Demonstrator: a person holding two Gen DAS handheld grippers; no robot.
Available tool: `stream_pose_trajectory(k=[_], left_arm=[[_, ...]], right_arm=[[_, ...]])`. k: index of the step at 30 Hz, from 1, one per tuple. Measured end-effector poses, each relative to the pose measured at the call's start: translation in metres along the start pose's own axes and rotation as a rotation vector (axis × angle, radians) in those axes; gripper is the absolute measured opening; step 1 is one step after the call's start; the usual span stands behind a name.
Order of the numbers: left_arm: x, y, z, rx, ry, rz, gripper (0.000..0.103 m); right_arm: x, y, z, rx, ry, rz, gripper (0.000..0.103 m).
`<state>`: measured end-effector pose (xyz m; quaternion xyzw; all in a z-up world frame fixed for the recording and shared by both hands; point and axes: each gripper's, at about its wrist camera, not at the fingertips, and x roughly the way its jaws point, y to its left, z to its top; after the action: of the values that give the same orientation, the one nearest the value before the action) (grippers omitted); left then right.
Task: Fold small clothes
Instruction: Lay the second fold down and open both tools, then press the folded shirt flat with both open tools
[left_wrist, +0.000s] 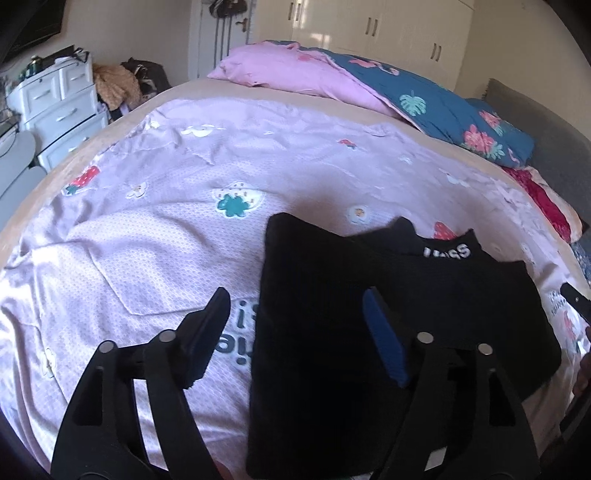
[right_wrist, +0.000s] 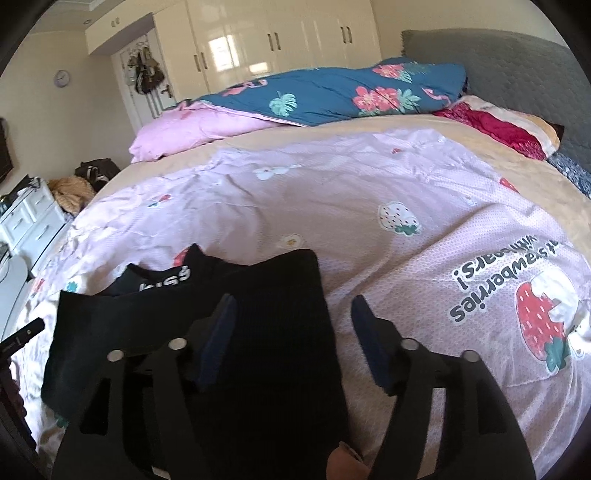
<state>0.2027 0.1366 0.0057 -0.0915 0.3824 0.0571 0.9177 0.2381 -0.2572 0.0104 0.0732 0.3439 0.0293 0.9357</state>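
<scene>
A small black garment (left_wrist: 317, 258) with white lettering at its collar (left_wrist: 448, 252) lies flat on the pink strawberry-print sheet (left_wrist: 147, 240), one side folded over the middle. My left gripper (left_wrist: 295, 299) is open above the garment's left edge, one finger over the sheet and the other over the black cloth, nothing between them. In the right wrist view the same garment (right_wrist: 280, 280) lies left of centre. My right gripper (right_wrist: 293, 301) is open over its right edge, holding nothing. A tip of the left gripper's finger (right_wrist: 22, 336) shows at the left rim.
A blue floral quilt (right_wrist: 332, 92) and its pink underside (left_wrist: 295, 74) are heaped at the far side of the bed. A red cloth (right_wrist: 495, 129) lies by the grey headboard (right_wrist: 517, 74). White drawers (left_wrist: 62, 99) stand left of the bed, cream wardrobes (right_wrist: 277, 40) behind.
</scene>
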Motion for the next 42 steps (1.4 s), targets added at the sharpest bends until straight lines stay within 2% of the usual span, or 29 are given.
stream_pose_trajectory(k=[3, 9, 24, 31, 37, 42], left_arm=[[-0.007, -0.008, -0.004, 0.017, -0.006, -0.008, 0.078], [-0.013, -0.016, -0.014, 0.035, 0.006, -0.025, 0.086], [-0.004, -0.035, -0.053, 0.116, 0.131, -0.041, 0.086], [0.01, -0.032, -0.071, 0.101, 0.23, -0.045, 0.087], [0.01, -0.032, -0.078, 0.111, 0.237, -0.039, 0.088], [0.009, -0.03, -0.08, 0.113, 0.238, -0.041, 0.088]], right_arm=[[-0.008, 0.007, -0.002, -0.027, -0.015, 0.008, 0.074], [-0.019, 0.019, -0.011, -0.072, -0.019, 0.029, 0.08], [-0.018, 0.037, -0.045, -0.141, 0.073, 0.043, 0.084], [-0.002, 0.042, -0.063, -0.154, 0.17, 0.03, 0.084], [0.012, 0.037, -0.078, -0.13, 0.257, -0.005, 0.088], [0.014, 0.037, -0.085, -0.123, 0.273, -0.017, 0.091]])
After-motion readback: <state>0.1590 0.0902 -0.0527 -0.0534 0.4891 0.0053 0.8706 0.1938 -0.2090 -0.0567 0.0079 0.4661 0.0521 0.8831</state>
